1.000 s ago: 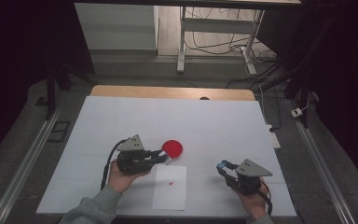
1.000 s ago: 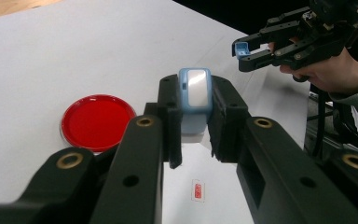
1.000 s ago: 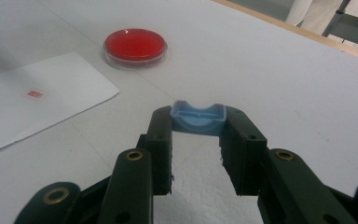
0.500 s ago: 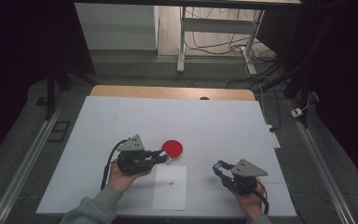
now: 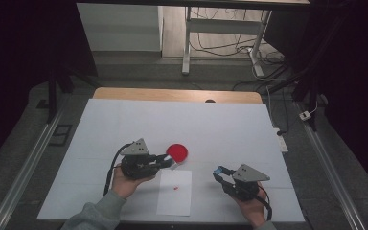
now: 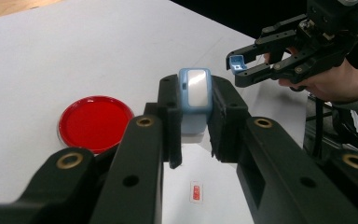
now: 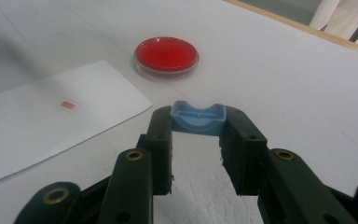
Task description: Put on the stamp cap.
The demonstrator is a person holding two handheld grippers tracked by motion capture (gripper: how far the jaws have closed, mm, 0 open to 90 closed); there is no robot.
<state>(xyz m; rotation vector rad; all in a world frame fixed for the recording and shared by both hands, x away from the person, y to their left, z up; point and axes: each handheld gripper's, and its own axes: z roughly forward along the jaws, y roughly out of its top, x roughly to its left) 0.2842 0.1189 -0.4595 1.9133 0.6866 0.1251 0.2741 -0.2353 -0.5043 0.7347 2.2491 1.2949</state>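
Blue-cased device (image 6: 195, 95), a small rounded thing with a pale glossy face, sits clenched between the fingers of the left gripper (image 5: 165, 160), just beside the near edge of the red dish (image 5: 177, 152). No brand or writing can be read on its face. The right gripper (image 5: 219, 171), near the right front of the desk, has its fingers clamped on a small blue cap (image 7: 198, 116), a shallow curved shell with its hollow side up; in the left gripper view the same cap (image 6: 236, 64) shows at the tips of that far gripper. The two grippers are well apart.

Between them lies a white paper sheet (image 5: 175, 191) bearing a tiny red rectangular mark (image 7: 67, 105), too small to read. The dish is round, clear-rimmed and filled with red, resting on the desk far of the sheet.

The desk (image 5: 124, 120) is covered in white, with a strip of bare wood along its far edge. Around it the room is dark; grey floor, metal rails on both sides, a white frame's legs and loose cables lie beyond.
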